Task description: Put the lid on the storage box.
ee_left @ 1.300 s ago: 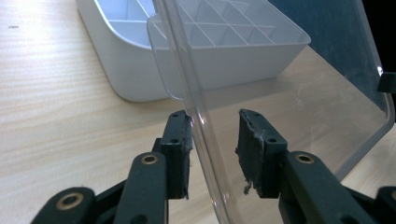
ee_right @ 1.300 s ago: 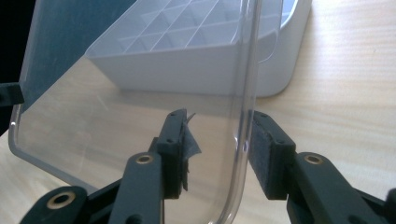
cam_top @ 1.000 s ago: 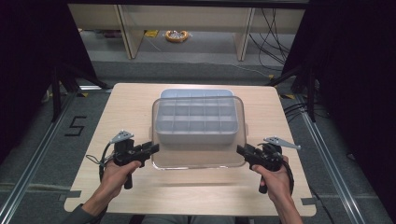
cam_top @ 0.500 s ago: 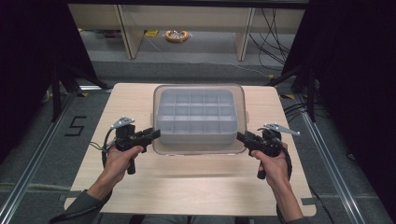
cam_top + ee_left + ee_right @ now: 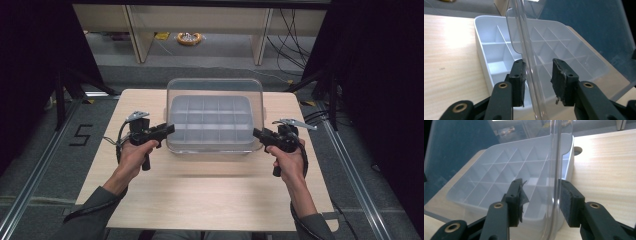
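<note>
both hand-held grippers, left (image 5: 169,129) and right (image 5: 258,134), loosely straddle the clear plastic lid's (image 5: 215,114) side edges over the white compartment tray (image 5: 499,47); it could slip and slam.

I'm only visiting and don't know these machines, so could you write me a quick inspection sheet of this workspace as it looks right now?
Surface: light wooden table, bare apart from the box.
Job's things: white divided tray, compartments look empty; its clear lid is swung up, standing almost upright.
Clutter: nothing seen on the table.
Grippers: left gripper and right gripper are at the lid's two side edges. In each gripper view the lid's edge runs between the jaws, against one pad with a gap at the other.
Cables: black cable trails from the left gripper; loose cables on the floor behind.
Surroundings: dark curtains either side, grey floor, a yellow coil beyond the table.
</note>
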